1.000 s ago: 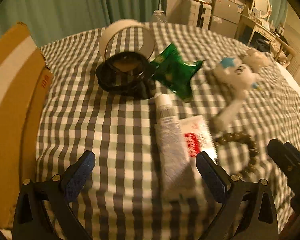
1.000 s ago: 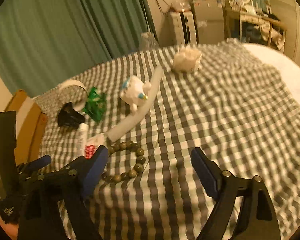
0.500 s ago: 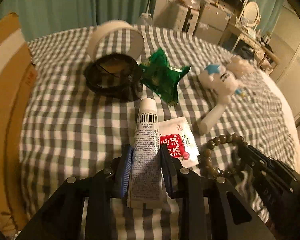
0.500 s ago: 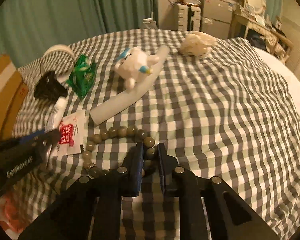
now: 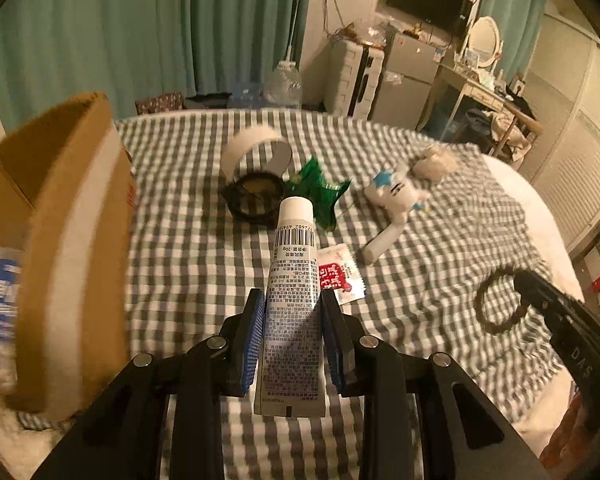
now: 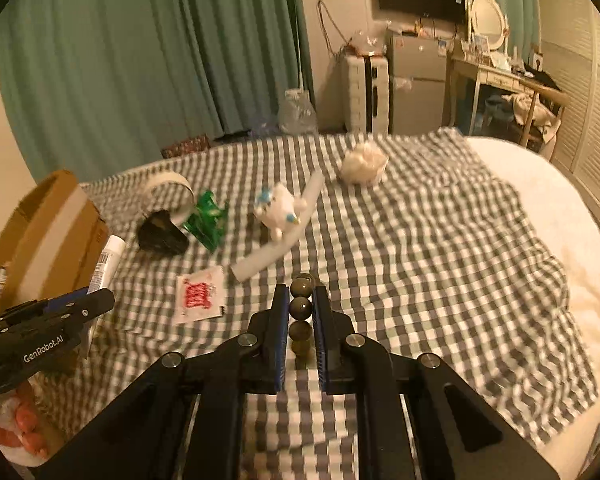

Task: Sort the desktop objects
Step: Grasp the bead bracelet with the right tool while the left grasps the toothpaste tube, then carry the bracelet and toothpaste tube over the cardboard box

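My left gripper (image 5: 292, 312) is shut on a white tube (image 5: 294, 292) and holds it lifted above the checked cloth (image 5: 188, 240), cap pointing away. The tube also shows in the right wrist view (image 6: 107, 266). My right gripper (image 6: 301, 300) is shut on a dark bead bracelet (image 6: 301, 308), lifted off the cloth; the bracelet hangs as a loop in the left wrist view (image 5: 498, 300). A cardboard box (image 5: 60, 240) stands open at the left, also in the right wrist view (image 6: 48, 236).
On the cloth lie a red-and-white sachet (image 5: 338, 274), a green wrapper (image 5: 318, 196), a black ring (image 5: 254, 198), a white tape roll (image 5: 256, 152), a white plush toy (image 5: 396, 194) on a white tube-shaped stick (image 5: 384, 240), and a crumpled white ball (image 6: 362, 166).
Both grippers closed from open: the left on the tube, the right on the bracelet. Both then lifted their objects off the cloth, and the box came closer at left.
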Demonstrator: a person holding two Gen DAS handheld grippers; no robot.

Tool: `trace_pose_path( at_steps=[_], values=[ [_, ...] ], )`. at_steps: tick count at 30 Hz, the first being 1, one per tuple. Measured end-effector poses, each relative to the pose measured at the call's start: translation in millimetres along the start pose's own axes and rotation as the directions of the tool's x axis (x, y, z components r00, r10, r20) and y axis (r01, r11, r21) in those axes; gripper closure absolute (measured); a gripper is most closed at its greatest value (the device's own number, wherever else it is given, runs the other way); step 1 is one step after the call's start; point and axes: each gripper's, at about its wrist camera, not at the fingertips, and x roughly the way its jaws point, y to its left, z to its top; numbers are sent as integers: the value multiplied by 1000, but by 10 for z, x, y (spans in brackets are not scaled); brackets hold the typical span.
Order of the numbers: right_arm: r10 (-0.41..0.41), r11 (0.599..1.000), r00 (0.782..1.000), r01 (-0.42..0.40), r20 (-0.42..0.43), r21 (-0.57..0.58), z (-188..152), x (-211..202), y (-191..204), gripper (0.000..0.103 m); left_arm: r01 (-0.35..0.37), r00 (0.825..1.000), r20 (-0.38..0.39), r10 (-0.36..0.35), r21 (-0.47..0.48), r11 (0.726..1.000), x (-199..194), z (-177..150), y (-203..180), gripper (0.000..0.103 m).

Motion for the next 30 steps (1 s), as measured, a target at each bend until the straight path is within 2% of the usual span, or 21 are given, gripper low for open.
trace_pose_path(
  at_steps=[6,10,16,19,25,30],
  values=[
    [25,1000,999,-25,36,-12,8,-489,203,92,47,997,56,-46,-13,999,-471,176,125,75],
    [51,997,996,-47,67,-57,119,-776,458,92,32,996,81,-33,22,999,-812,336,268,75],
    [134,979,985,-115,111,-166,401,-1176,1057,92,42,992,122,-41,-8,999,-1281,530,707,75],
    [192,963,973,-163,124,-213,550,-1300,1368,92,13,988,156,-12,-6,1000,-1499,614,963,75],
    [319,910,941,-270,115,-314,799,-1398,2187,92,-39,981,187,47,-45,998,-1672,641,1518,75],
    [356,867,932,-304,63,-395,822,-1218,2894,92,-43,982,177,59,-91,995,-1526,531,1996,75]
  ],
)
